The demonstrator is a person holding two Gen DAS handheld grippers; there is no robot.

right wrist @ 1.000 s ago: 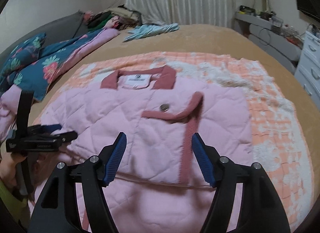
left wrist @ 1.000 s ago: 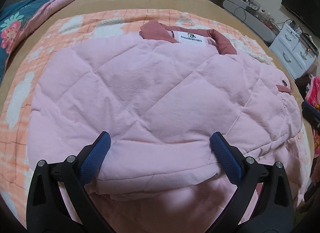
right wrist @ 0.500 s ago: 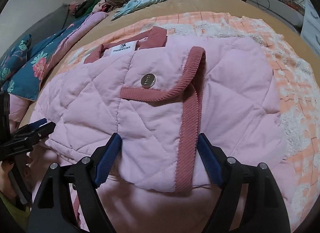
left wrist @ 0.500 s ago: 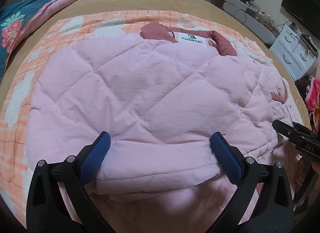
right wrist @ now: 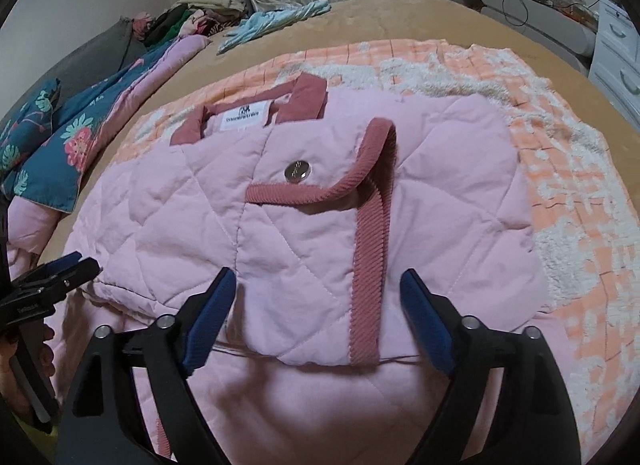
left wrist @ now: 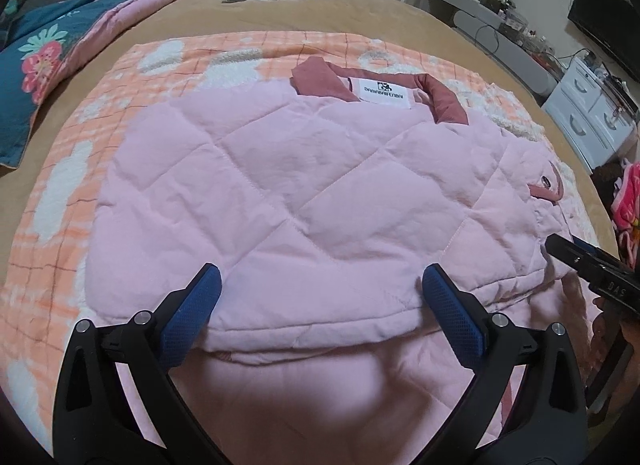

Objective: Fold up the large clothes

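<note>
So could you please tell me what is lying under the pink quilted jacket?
The pink quilted jacket lies on an orange checked blanket, which rests on the tan bed cover. Whatever is beneath the jacket's middle is hidden.

Matt quilted cloth jacket [right wrist: 304, 225], ribbed corduroy trim [right wrist: 370, 249], shiny metal snap [right wrist: 296, 171], fleecy blanket [right wrist: 568, 193]

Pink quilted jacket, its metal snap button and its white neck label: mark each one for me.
Pink quilted jacket [left wrist: 280, 185]: left wrist view, middle of the quilted panel.
Metal snap button [right wrist: 296, 171]: right wrist view, centre of the snap.
White neck label [left wrist: 383, 91]: left wrist view, on the printed lettering.
</note>
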